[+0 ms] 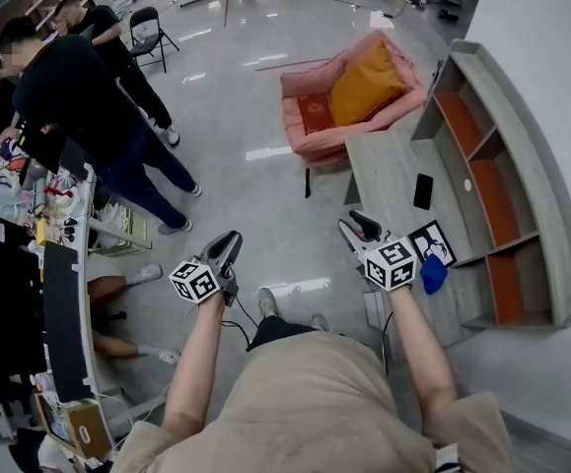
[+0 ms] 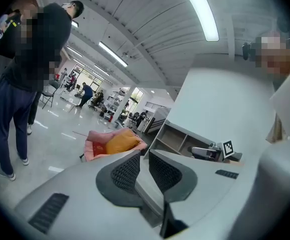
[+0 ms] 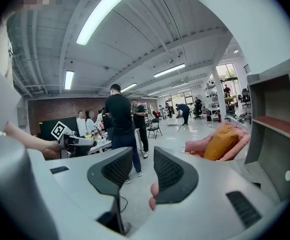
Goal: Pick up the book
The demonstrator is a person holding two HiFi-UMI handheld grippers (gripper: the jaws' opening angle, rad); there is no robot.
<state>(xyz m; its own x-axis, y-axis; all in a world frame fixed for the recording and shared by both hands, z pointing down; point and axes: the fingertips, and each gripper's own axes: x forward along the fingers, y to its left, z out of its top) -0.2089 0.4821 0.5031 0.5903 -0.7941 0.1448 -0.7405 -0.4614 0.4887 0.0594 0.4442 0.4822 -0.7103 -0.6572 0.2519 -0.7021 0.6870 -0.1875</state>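
At twelve o'clock, across open grey floor [image 1: 255, 215], one pink armchair [image 1: 305, 141] holds one orange cushion [image 1: 364, 87] and one flat red thing, likely the book [image 1: 315, 113]. At two o'clock, one grey table [image 1: 389, 180] abuts one shelf unit [image 1: 522, 195]. It carries one marker card [image 1: 431, 241]. The left gripper [image 1: 228, 244] is clenched on nothing; the right gripper [image 1: 359, 230] is released and empty.

Armchair [image 1: 305, 144] at twelve o'clock holds cushion [image 1: 366, 85] and book [image 1: 315, 112]; table [image 1: 389, 170] with phone [image 1: 423, 191] at one; shelf [image 1: 522, 166] at three; people [image 1: 78, 97] at ten.
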